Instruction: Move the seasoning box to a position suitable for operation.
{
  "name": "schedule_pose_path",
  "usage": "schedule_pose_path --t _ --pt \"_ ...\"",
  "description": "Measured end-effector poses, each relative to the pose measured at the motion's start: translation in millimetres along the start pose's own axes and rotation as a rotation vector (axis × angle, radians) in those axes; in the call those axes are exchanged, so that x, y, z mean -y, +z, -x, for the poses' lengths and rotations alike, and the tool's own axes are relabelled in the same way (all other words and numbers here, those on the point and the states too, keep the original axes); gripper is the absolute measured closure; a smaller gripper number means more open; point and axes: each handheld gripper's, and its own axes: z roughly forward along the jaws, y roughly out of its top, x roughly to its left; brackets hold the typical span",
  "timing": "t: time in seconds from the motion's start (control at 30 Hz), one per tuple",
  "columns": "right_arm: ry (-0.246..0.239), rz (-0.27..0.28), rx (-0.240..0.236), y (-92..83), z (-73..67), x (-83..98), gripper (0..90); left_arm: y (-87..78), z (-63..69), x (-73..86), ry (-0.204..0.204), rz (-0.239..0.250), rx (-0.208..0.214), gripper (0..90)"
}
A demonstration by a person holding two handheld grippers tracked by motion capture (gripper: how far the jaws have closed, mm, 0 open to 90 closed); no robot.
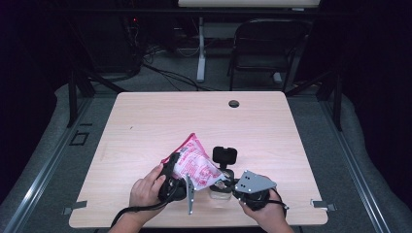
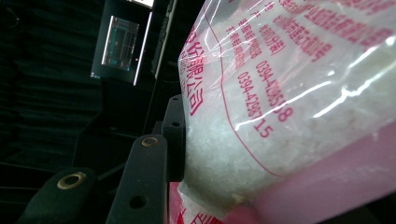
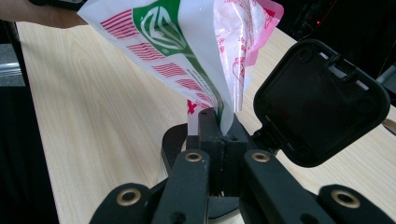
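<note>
The pink and white bag [image 1: 196, 164] of white granules hangs tilted above the near middle of the desk [image 1: 145, 126], held between my two hands. My left gripper [image 1: 176, 175] has it by the fat lower part: in the left gripper view the bag [image 2: 289, 107] bulges against one of my black fingers [image 2: 175, 135], which stand partway apart and press on the filled plastic. My right gripper [image 1: 233, 187] has its fingers [image 3: 210, 135] pinched fully together on the bag's thin flat corner [image 3: 224, 112], so the printed film rises straight out from between them. Just beside that corner, to the right in the right gripper view, stands an open black hinged lid [image 3: 322, 102]; under it in the high view sits a small clear container [image 1: 219, 190] on the desk.
</note>
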Motion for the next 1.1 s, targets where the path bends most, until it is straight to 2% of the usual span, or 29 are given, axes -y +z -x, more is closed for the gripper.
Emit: schedule_pose_path --t 0.17,0.3,0.57,0.73,1.1 --pt "0.001 -0.006 -0.005 1.4 -0.2 1.5 90.0 0.5 0.6 -0.3 0.011 0.003 0.002 67.7" --pt "0.001 -0.011 -0.002 1.1 -0.3 1.9 90.0 1.9 1.0 -1.1 0.0 0.001 0.002 67.7" --pt "0.013 -0.013 0.002 0.9 2.9 5.0 90.0 5.2 1.4 -4.9 0.018 0.01 0.003 67.8" --pt "0.016 -0.016 -0.003 1.3 2.5 5.9 90.0 3.3 0.8 -5.4 0.046 0.014 -0.013 67.9" --pt "0.009 -0.02 -0.004 2.3 1.4 5.9 90.0 0.8 -1.4 -5.4 0.074 0.027 -0.04 67.9"
